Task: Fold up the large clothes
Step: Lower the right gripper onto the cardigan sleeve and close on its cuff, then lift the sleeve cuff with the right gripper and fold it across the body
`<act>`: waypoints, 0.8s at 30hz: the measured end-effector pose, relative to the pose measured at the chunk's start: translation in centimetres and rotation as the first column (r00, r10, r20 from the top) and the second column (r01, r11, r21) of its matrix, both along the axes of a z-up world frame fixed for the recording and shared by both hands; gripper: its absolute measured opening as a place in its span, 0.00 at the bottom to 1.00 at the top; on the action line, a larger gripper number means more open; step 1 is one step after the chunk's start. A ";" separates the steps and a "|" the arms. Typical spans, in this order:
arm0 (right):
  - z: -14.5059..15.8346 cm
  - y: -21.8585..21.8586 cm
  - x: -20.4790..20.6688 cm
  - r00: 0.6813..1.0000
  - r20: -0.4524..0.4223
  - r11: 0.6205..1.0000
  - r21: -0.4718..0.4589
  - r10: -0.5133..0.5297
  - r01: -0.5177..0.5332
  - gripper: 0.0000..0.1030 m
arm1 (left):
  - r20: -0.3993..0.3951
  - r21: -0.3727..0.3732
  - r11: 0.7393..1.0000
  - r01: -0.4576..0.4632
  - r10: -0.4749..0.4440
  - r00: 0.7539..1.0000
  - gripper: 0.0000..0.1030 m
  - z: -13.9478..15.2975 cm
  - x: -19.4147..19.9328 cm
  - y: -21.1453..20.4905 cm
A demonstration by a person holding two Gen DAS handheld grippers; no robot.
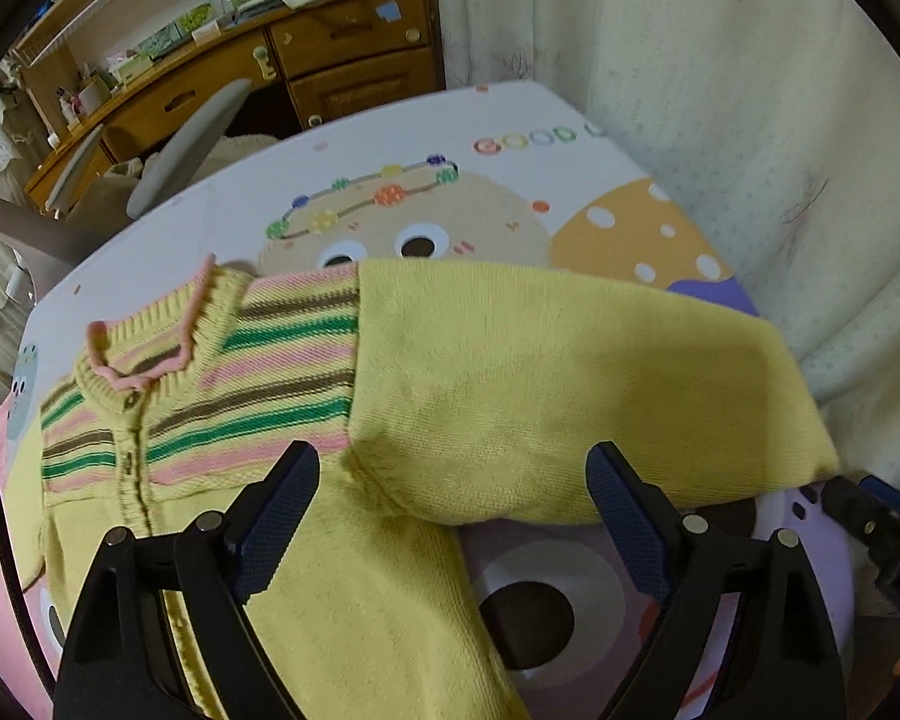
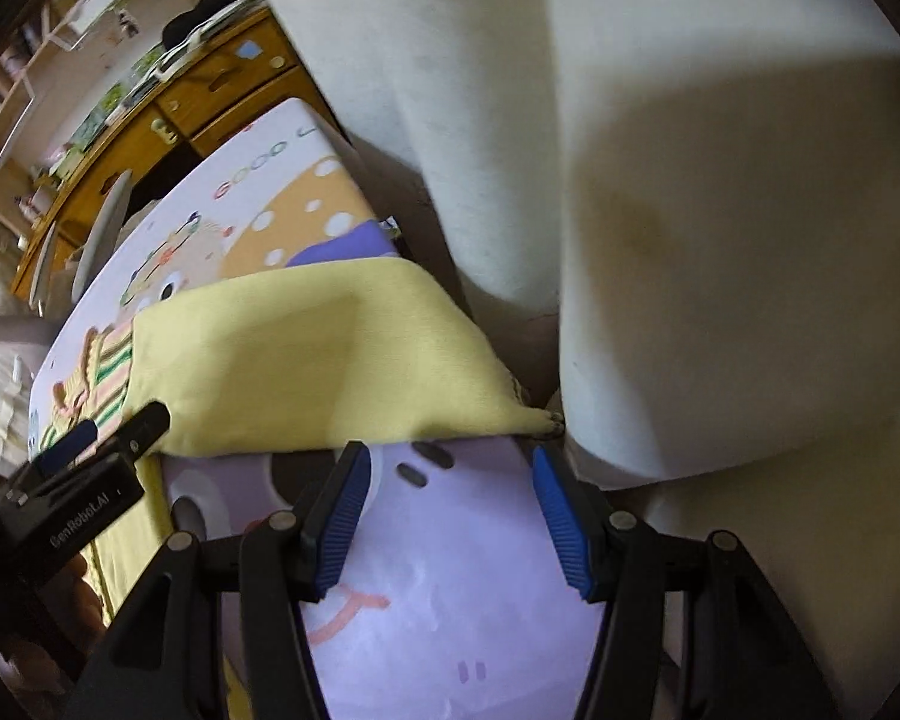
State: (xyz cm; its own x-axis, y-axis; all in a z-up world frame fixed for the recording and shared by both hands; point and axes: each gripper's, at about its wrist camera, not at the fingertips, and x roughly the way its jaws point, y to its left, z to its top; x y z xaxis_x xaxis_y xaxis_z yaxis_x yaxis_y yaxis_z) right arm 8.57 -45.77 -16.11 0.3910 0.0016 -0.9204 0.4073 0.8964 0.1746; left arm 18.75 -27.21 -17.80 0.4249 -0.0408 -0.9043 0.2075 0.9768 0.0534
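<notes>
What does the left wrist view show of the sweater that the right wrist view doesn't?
Only the left wrist view shows the pink-trimmed collar, the button placket and the full striped yoke clearly.
Only the right wrist view shows the sleeve cuff at the bed's edge by the curtain.
Both show the yellow sleeve spread over the cartoon sheet, and open claws: left claw, right claw.

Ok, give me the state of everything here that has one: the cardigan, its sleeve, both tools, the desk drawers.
Yellow cardigan: lying flat on the cartoon mat, buttoned.
Sleeve: stretched out sideways, not folded in.
Left tool: open, over the sleeve, gripping nothing.
Right tool: open, near the cuff, empty.
Desk drawers: closed.
</notes>
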 end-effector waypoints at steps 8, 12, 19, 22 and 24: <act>-1.8 -1.5 1.1 0.998 -0.019 0.997 0.060 -0.053 0.054 0.55 | -0.021 0.022 1.000 -0.004 0.004 1.000 0.86 -1.2 0.4 -0.4; -1.9 -1.7 1.3 0.999 -0.012 0.996 0.073 -0.053 0.054 0.55 | -0.025 0.021 1.000 -0.008 0.009 1.000 0.86 -1.3 0.5 -0.3; -1.6 -0.9 1.5 1.000 0.018 0.999 0.039 -0.020 0.019 0.36 | -0.027 0.017 1.000 -0.013 0.013 1.000 0.86 -1.2 0.5 -0.4; -1.0 -0.3 1.6 0.999 0.037 0.999 -0.041 -0.009 0.010 0.21 | -0.030 0.014 1.000 -0.012 0.012 0.999 0.86 -1.2 0.5 -0.4; -0.6 0.1 1.7 0.999 0.047 0.997 -0.073 0.011 -0.008 0.15 | -0.032 0.010 1.000 -0.009 0.010 0.999 0.86 -1.2 0.6 -0.4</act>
